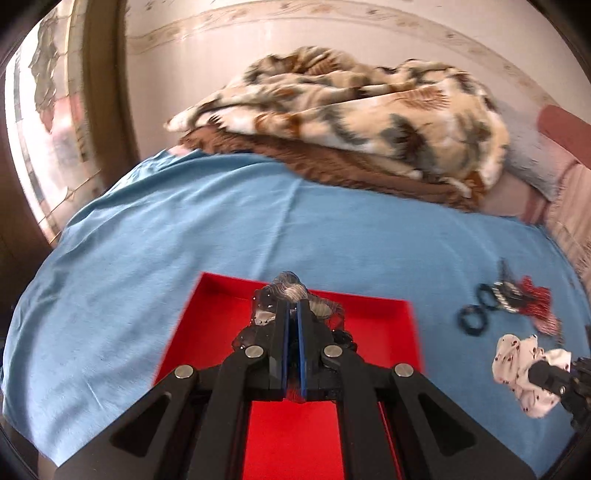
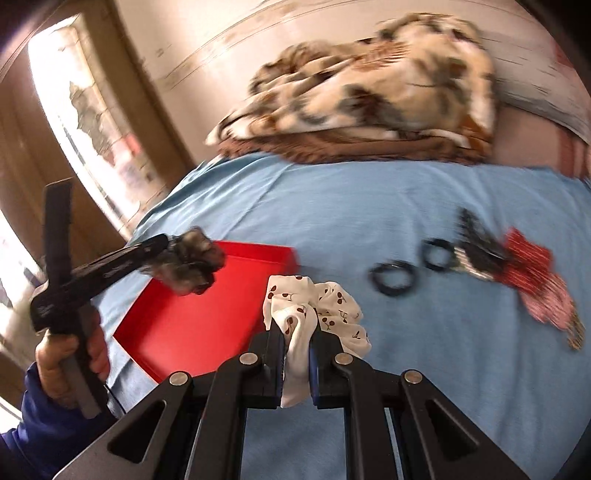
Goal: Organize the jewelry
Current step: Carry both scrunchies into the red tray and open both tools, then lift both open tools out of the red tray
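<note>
My left tongs (image 1: 293,308) are clenched on a dark sheer scrunchie (image 1: 291,291) above the red tray (image 1: 373,325). My right tongs (image 2: 297,326) grasp the cherry-print scrunchie (image 2: 332,306) over the blue bedsheet (image 2: 424,387), near two black hair ties (image 2: 393,282).

A bedroom in a home is shown. A bed is covered by a blue sheet (image 1: 192,236), and behind the sheet a leaf-patterned plush blanket (image 1: 347,107) is heaped. Left of the sheet a bright window (image 2: 74,122) is seen, and a papered wall (image 1: 295,33) behind it.
</note>
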A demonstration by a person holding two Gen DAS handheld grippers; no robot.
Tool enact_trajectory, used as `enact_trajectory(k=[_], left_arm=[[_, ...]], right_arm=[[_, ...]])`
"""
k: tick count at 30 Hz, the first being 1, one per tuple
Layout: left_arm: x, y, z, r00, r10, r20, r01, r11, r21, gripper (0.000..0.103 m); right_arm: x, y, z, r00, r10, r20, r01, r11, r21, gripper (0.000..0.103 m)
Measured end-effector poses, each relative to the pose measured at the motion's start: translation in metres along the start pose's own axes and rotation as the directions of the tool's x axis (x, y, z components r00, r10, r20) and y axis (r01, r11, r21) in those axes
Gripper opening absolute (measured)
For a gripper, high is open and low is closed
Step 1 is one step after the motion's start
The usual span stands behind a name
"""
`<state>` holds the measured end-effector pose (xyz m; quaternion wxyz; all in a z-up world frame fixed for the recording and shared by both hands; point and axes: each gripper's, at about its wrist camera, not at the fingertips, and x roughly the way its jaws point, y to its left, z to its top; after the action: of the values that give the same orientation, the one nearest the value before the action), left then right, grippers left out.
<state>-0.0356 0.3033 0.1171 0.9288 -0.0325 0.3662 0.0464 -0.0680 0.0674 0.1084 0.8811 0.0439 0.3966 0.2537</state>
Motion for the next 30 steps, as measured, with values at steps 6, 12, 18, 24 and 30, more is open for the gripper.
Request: enact_trajectory(k=[6,12,18,24,30], left_arm=[[0.031,0.047,0.0,0.999,0.021,-0.03,-0.024,0.994,-0.107,0.004],[0.051,0.071,0.005,0.998,0.025,-0.055,-0.034,0.985,-0.168,0.005],[0.048,0.07,0.007,0.999,0.031,-0.031,-0.036,0.986,-0.163,0.014],[0.033,0.062,0.008,0.998,0.064,0.028,-0.06,0.991,-0.12,0.047],[0.023,0.057,0.005,0.996,0.083,0.037,-0.078,0.991,-0.109,0.051]], right_arm=[[0.069,0.046,0.025,0.997,-0.004,-0.074,-0.003,0.994,-0.105,0.011],[0.127,0.068,0.034,0.989,-0.055,-0.136,0.03,0.984,-0.178,0.011],[0.156,0.066,0.032,0.982,-0.079,-0.174,0.048,0.983,-0.176,0.013],[0.151,0.071,0.031,0.985,-0.071,-0.159,0.04,0.981,-0.188,0.037],[0.117,0.072,0.036,0.994,-0.066,-0.086,0.049,0.981,-0.19,0.059]])
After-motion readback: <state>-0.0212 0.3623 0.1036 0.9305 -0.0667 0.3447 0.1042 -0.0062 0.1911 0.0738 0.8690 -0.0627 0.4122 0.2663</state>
